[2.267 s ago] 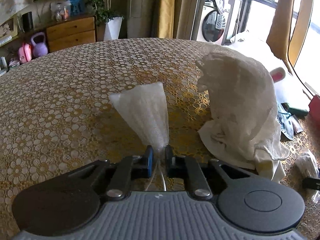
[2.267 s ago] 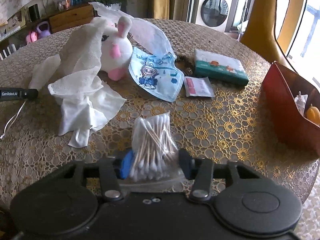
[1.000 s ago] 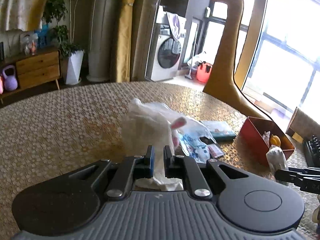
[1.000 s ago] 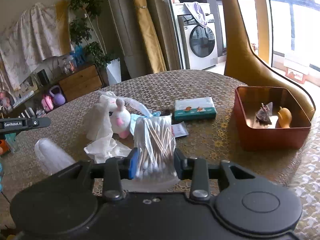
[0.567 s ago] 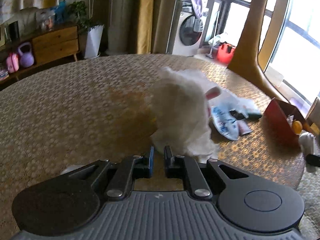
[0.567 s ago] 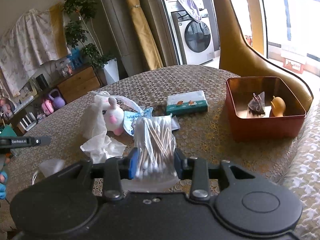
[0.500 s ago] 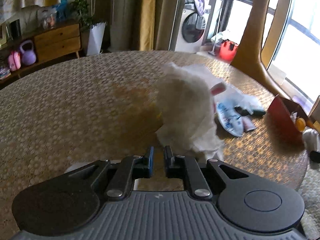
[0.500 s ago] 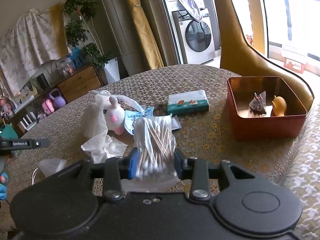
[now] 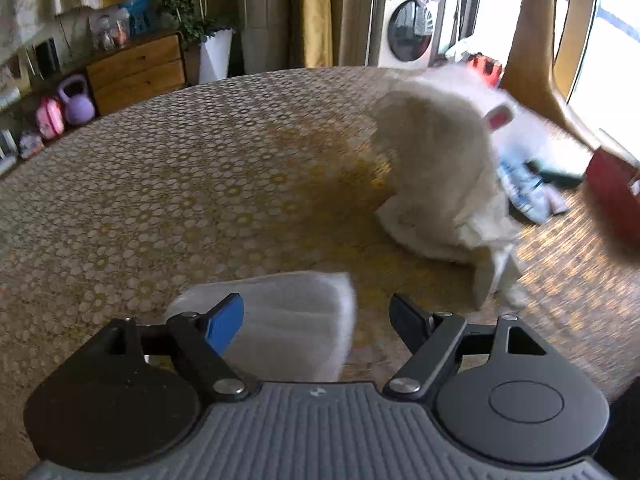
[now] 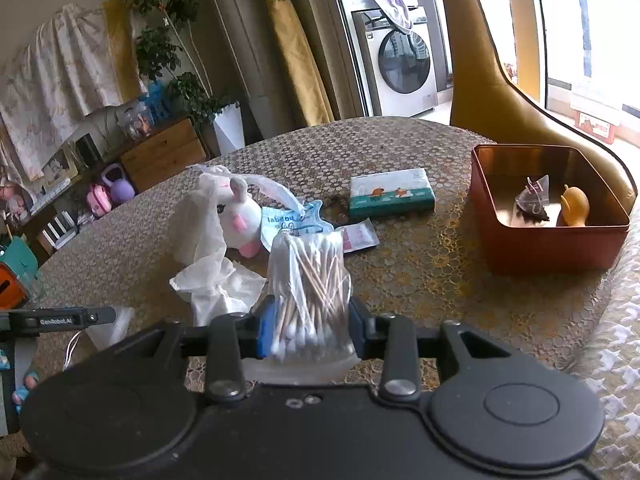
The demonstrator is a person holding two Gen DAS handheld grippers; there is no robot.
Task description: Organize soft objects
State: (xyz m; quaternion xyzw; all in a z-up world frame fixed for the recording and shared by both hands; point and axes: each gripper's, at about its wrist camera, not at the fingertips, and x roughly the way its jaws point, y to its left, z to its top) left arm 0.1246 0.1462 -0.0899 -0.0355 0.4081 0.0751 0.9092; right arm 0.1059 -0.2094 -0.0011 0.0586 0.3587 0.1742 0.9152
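Observation:
My left gripper [image 9: 318,320] is open, its jaws wide apart over a white mesh pouch [image 9: 292,320] that lies on the tablecloth between them. My right gripper [image 10: 310,330] is shut on a clear bag of cotton swabs [image 10: 310,276] and holds it above the table. A white gauze cloth [image 9: 440,184] drapes over a white plush bunny [image 10: 236,208] in the middle of the table; the left wrist view shows only its pink ear [image 9: 500,118]. The left gripper's side [image 10: 60,322] and the pouch [image 10: 112,326] show at the left of the right wrist view.
A red tin box [image 10: 548,240] at the right holds a tea bag and a yellow duck. A green tissue pack [image 10: 390,196], a blue child's mask [image 10: 290,222] and a small sachet [image 10: 360,236] lie beside the bunny. A gold-patterned cloth [image 9: 160,200] covers the round table.
My left gripper has opened and let go of the mesh pouch, which now lies on the table. My right gripper still holds the swab bag, lifted from the table.

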